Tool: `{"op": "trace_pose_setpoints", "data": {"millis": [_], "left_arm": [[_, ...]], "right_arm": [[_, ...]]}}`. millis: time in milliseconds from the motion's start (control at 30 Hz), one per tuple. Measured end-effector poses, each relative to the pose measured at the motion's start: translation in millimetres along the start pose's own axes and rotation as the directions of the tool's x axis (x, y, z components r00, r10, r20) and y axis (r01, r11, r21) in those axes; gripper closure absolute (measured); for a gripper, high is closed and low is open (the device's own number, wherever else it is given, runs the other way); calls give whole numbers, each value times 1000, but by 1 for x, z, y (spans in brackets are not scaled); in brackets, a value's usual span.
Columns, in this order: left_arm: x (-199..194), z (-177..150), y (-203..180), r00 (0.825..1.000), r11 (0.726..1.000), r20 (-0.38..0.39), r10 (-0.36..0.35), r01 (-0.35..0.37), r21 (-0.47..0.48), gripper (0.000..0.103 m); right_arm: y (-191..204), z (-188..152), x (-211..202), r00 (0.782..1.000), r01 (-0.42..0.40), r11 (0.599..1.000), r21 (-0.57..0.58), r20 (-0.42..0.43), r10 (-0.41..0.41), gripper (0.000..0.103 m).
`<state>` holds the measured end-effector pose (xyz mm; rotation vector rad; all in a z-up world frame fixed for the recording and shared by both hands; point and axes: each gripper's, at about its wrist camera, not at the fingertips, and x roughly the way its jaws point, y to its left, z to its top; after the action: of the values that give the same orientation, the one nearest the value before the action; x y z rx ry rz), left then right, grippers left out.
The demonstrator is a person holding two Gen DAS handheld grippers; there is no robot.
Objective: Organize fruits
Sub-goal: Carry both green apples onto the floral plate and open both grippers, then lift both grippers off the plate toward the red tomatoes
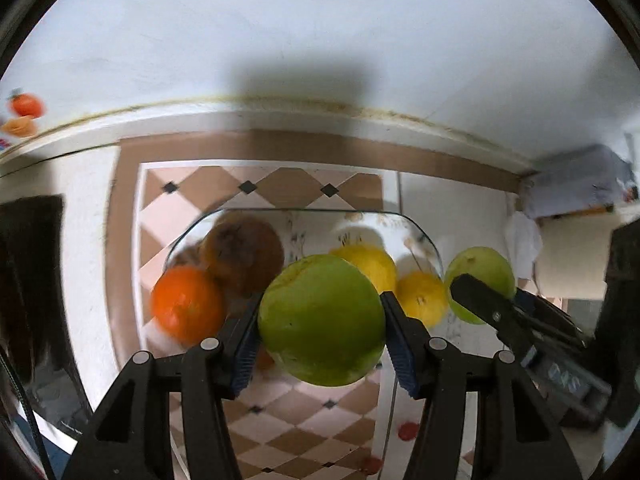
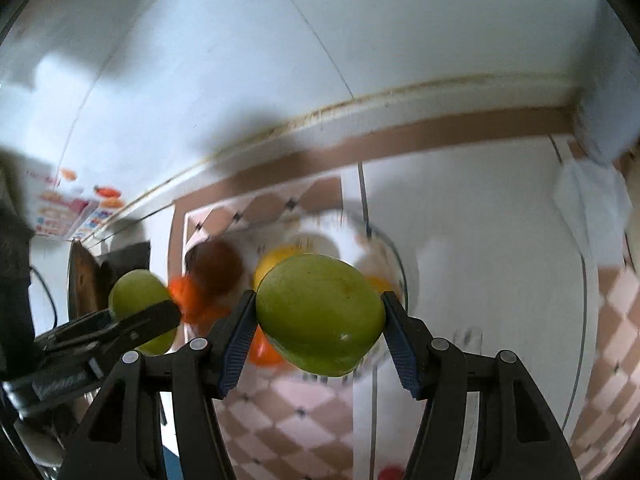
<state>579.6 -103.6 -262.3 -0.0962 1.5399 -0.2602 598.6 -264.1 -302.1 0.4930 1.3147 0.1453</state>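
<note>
While I held both grippers above the glass tray, the left gripper was clenched on a green fruit and the right gripper gripped a second green fruit. In the tray lay a brown fruit, an orange beside it, and two yellow fruits toward the tray's other end.

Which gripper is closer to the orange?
Left. The left gripper, holding a green fruit, sits right beside the orange. The right gripper, holding another green fruit, is farther off, on the left gripper's other side.
</note>
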Motion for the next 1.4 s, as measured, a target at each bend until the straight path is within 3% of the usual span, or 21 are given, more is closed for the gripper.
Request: {"op": "trace_pose_setpoints", "data": {"millis": [133,167,367,633,900,1000,1067,1133,1200,1300,1400], "left_arm": [[31,21,-1,995,999,-90,31,-32,-12,49],[30,25,-4,997,1000,-81,16,-16,-1,49],[42,39,-17,991,996,-105,84,-79,52,49],[48,48,-14,987,997,-142,70,-68,21,48],[32,43,-5,992,998,-109,69,-70,-9,48],[18,35,2,995,998,-75,62,-64,-23,48],[8,27,6,997,998,-45,62,-63,-29,43],[-3,16,10,997,996,-8,79,-79,-28,32],[-11,4,13,995,995,24,101,-100,-26,31],[-22,-14,18,989,991,61,134,-134,-19,12],[-34,-37,20,978,984,112,175,-175,-14,10]], "right_arm": [[-11,21,29,999,-4,1000,23,-52,5,39],[-15,23,33,998,-10,1000,30,-62,12,39],[-24,33,62,993,-29,998,50,-115,34,39],[-30,34,73,986,-32,999,36,-163,38,34],[-28,31,65,986,-27,1000,8,-167,28,29],[-27,29,53,989,-10,1000,-7,-150,9,21],[-23,25,43,991,23,999,-39,-128,-28,19],[-17,18,31,993,64,996,-67,-97,-70,12],[-10,10,21,992,104,990,-95,-66,-110,11],[3,-8,5,985,164,978,-129,-26,-168,11],[13,-27,-11,978,211,965,-153,23,-210,10]]}}
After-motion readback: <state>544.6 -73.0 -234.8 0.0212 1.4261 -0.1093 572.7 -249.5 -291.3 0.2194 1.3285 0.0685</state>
